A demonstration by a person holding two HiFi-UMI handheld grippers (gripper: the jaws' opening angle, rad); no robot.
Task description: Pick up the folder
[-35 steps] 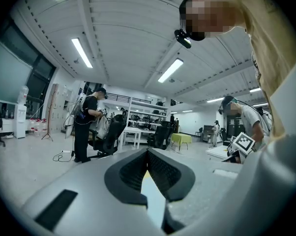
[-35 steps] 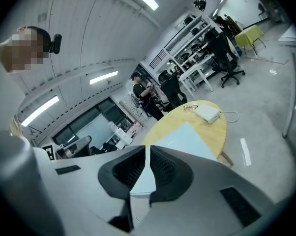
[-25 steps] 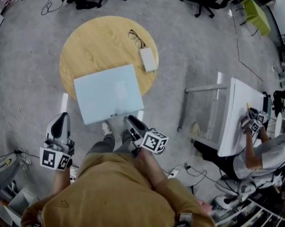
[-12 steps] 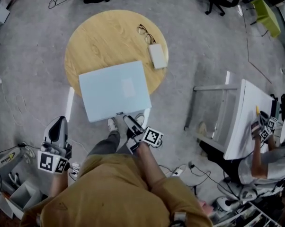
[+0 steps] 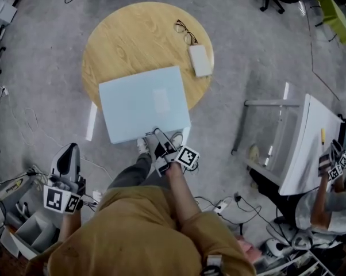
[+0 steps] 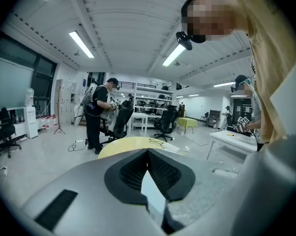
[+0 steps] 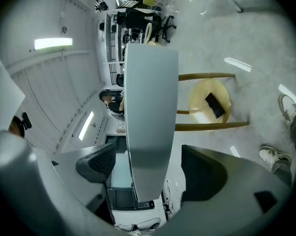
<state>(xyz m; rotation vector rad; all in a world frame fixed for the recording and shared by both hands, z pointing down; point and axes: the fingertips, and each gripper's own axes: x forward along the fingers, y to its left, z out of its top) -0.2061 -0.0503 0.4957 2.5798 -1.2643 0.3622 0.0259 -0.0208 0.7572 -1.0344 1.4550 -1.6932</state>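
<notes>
A pale blue folder [image 5: 141, 103] lies flat on the round wooden table [image 5: 130, 39] and overhangs its near edge. My right gripper [image 5: 157, 135] is at that near edge, rolled onto its side. In the right gripper view the folder's edge [image 7: 150, 112] runs between the jaws of the right gripper [image 7: 149, 166]. The jaws have just been opening and now stand wide, with neither pad pressing on the folder. My left gripper [image 5: 68, 154] hangs low at the left, well off the table. In its own view the left gripper [image 6: 147, 151] has its pads meeting at the tips, with nothing held.
Spectacles [image 5: 185, 32] and a small white case [image 5: 200, 60] lie on the table's far right part. A white desk [image 5: 305, 148] with another person [image 5: 328, 206] stands to the right. Cables and bins lie on the floor at the left.
My right gripper has come forward to the folder's near edge, rolled over and opened its jaws around it. My left gripper has sunk a little at the lower left.
</notes>
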